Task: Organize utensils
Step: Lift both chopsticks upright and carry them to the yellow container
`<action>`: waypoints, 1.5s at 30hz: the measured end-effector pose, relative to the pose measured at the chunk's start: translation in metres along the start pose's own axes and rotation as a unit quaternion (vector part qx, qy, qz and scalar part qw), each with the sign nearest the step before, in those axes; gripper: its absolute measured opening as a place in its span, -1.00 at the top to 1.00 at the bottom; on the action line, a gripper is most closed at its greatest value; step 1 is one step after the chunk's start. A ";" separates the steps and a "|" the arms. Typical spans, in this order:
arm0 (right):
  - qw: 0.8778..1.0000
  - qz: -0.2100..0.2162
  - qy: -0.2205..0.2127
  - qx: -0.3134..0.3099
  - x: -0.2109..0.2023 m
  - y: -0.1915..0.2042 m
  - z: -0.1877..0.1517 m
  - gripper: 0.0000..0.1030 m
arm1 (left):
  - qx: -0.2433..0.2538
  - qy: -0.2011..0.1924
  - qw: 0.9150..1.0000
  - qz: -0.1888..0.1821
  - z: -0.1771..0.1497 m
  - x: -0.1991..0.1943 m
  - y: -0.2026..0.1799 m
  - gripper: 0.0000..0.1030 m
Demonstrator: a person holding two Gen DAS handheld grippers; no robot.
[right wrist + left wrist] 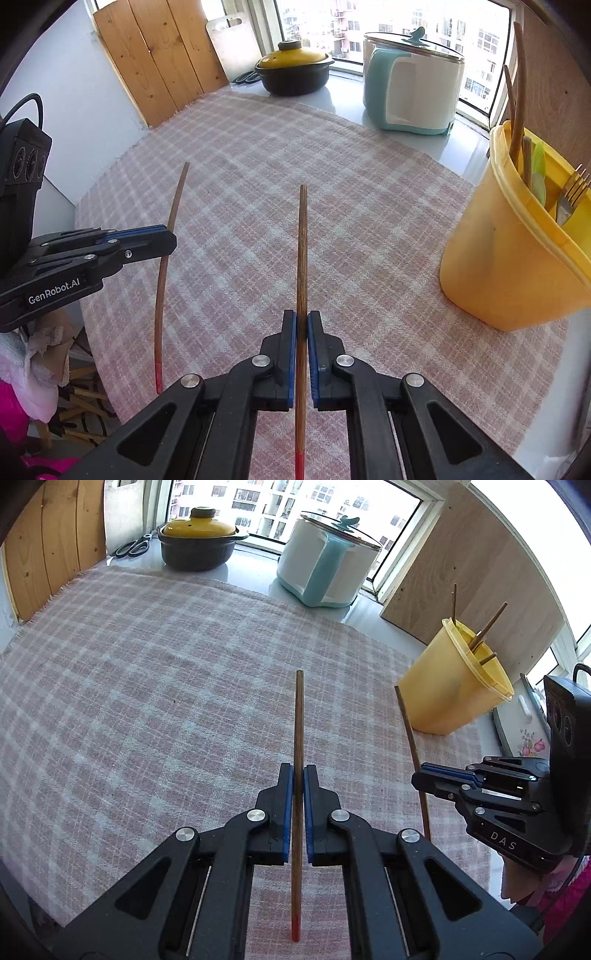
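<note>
Left wrist view, chopstick [298, 716] clamped between left tongs [299, 775]

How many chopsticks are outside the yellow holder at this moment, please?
2: one chopstick clamped in the left gripper, the other chopstick clamped in the right gripper. Others may be hidden.

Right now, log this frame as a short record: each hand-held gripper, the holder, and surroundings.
left hand-held gripper: shut on a chopstick
right hand-held gripper: shut on a second chopstick
yellow holder: upright on checked cloth, holds a fork and other utensils
backdrop: yellow-lidded pot, white-and-teal cooker, by the window
</note>
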State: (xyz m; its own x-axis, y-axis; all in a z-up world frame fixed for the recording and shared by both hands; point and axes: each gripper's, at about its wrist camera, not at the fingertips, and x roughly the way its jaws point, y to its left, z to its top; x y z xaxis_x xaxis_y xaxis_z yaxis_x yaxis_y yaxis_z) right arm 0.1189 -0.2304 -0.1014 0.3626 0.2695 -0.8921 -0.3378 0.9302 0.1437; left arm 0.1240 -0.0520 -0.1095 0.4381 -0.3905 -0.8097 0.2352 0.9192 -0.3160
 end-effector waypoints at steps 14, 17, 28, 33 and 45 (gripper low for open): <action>0.999 -0.010 -0.043 -0.006 -0.035 -0.006 -0.006 0.94 | 0.022 -0.033 0.999 -0.005 -0.001 -0.027 -0.025 0.94; 0.998 -0.014 -0.056 -0.008 -0.045 -0.006 -0.006 0.94 | 0.025 -0.043 0.999 -0.007 0.000 -0.035 -0.029 0.94; 0.996 -0.032 -0.088 -0.001 -0.080 -0.019 -0.003 0.94 | 0.053 -0.074 0.996 -0.023 0.015 -0.059 -0.059 0.94; 0.994 -0.051 -0.095 0.000 -0.095 -0.025 -0.003 0.94 | 0.070 -0.083 0.994 -0.031 0.025 -0.065 -0.078 0.94; 0.990 -0.073 -0.120 -0.002 -0.134 -0.059 -0.001 0.94 | 0.102 -0.106 0.988 -0.056 0.047 -0.072 -0.130 0.94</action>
State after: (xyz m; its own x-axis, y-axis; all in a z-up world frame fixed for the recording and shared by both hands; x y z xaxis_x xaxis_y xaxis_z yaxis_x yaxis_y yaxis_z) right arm 0.0892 -0.3218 0.0095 0.6040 0.1849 -0.7752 -0.2695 0.9628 0.0196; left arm 0.1023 -0.1459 0.0135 0.5658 -0.5106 -0.6474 0.4533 0.8485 -0.2730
